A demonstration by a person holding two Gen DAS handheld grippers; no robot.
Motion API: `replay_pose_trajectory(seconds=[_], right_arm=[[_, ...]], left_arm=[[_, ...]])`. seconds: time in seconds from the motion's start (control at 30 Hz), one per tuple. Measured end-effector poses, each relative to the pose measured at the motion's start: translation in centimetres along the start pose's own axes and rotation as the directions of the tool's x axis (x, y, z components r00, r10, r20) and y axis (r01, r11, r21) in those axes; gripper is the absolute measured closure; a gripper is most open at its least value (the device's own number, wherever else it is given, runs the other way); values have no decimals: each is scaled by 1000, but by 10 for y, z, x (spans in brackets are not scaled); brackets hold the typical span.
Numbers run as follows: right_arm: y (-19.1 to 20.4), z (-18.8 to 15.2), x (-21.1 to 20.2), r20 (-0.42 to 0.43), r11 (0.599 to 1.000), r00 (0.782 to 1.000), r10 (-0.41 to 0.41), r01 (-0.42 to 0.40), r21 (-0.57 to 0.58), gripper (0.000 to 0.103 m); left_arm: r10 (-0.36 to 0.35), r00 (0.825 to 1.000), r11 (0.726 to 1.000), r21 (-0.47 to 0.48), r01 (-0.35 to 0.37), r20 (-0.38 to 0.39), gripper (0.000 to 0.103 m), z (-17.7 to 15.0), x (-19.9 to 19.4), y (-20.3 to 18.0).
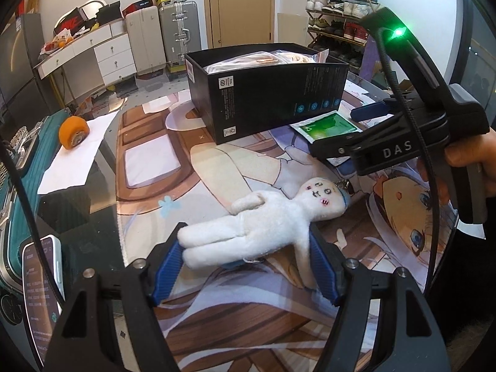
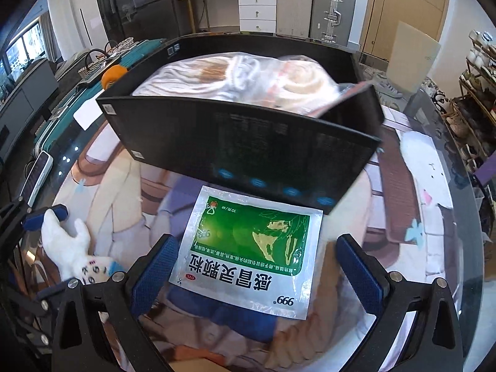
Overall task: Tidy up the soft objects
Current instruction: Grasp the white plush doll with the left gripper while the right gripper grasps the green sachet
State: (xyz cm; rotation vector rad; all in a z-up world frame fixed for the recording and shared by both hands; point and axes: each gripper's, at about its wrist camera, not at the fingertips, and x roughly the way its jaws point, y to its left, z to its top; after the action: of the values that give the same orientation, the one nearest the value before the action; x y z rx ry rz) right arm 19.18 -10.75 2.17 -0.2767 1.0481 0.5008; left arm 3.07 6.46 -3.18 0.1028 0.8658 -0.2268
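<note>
A white plush doll [image 1: 257, 226] lies on the printed table mat, its legs and one arm between the blue pads of my open left gripper [image 1: 245, 266]. The doll also shows at the left of the right wrist view [image 2: 74, 248]. A green and silver medicine sachet [image 2: 251, 248] lies flat on the mat between the pads of my open right gripper [image 2: 257, 276]; it shows in the left wrist view [image 1: 325, 127] too, under the right gripper [image 1: 365, 127]. Behind both stands a black box [image 1: 266, 93] holding a plastic-wrapped soft item [image 2: 241, 77].
A phone [image 1: 42, 282] lies at the table's left edge. An orange object [image 1: 73, 131] sits on white paper [image 1: 77, 155]. Suitcases [image 1: 178, 28], a white drawer unit [image 1: 102, 52] and a shoe rack [image 1: 338, 9] stand beyond the table.
</note>
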Motion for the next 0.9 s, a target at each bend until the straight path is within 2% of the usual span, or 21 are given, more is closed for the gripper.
replay_pose_trajectory(seconds=[0.43, 0.7, 0.8, 0.87, 0.9], right_arm=[[1, -4, 0, 8, 1000, 1000, 5, -5, -19, 1], [-10, -15, -6, 17, 998, 999, 41, -40, -55, 2], [-11, -17, -9, 21, 997, 999, 45, -43, -70, 7], [-12, -17, -11, 25, 996, 999, 48, -46, -77, 16], [-13, -17, -12, 27, 996, 998, 50, -48, -81, 18]], left_arm=[[-5, 1000, 1000, -9, 5, -6, 30, 6, 5, -4], [-3, 1000, 1000, -11, 3, -9, 30, 6, 5, -5], [-3, 1000, 1000, -10, 3, -9, 30, 7, 6, -5], [-4, 1000, 1000, -9, 4, -9, 30, 7, 6, -5], [-4, 1000, 1000, -8, 4, -9, 30, 7, 6, -5]])
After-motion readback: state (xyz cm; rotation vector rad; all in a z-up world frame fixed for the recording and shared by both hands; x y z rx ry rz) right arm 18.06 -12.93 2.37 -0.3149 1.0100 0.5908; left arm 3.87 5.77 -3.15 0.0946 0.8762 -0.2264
